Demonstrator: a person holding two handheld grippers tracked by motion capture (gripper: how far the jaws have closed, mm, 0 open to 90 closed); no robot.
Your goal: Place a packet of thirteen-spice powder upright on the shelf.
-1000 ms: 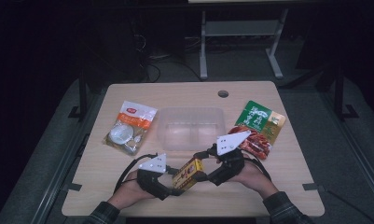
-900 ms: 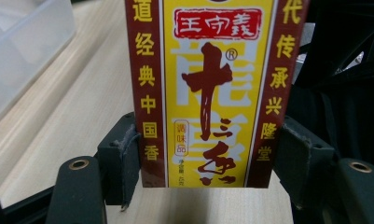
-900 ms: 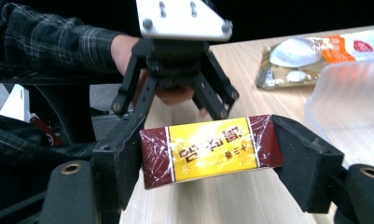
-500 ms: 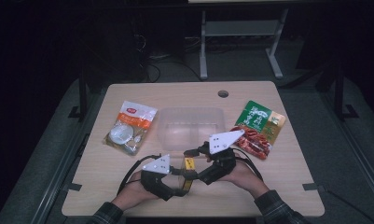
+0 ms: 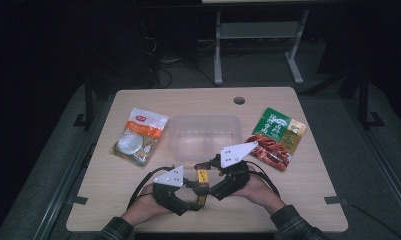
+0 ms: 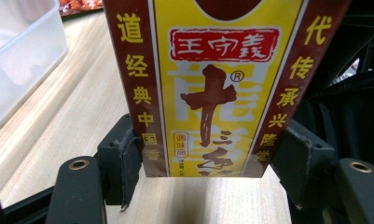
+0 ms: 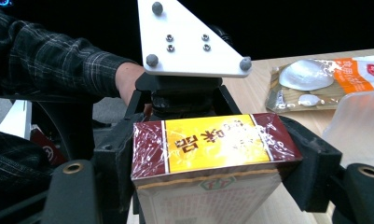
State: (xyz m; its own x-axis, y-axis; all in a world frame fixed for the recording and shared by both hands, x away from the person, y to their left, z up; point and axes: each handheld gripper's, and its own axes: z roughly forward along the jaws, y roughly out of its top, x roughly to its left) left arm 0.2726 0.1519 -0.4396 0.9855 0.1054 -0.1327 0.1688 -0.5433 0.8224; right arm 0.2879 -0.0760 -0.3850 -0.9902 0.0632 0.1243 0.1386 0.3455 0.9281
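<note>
A small rectangular carton (image 6: pixel 217 88), dark red with a yellow panel and wrapped in clear film, is gripped at one end by the pads of the left gripper (image 6: pixel 212 163). Its other end is clamped by the right gripper (image 7: pixel 212 154), it seems. The carton is held low over the front of the wooden table (image 5: pixel 308 200), between both hands. On its face the Chinese brand 王守義 and a large 十 are printed. Behind, a clear plastic container (image 5: pixel 205 135) is placed.
</note>
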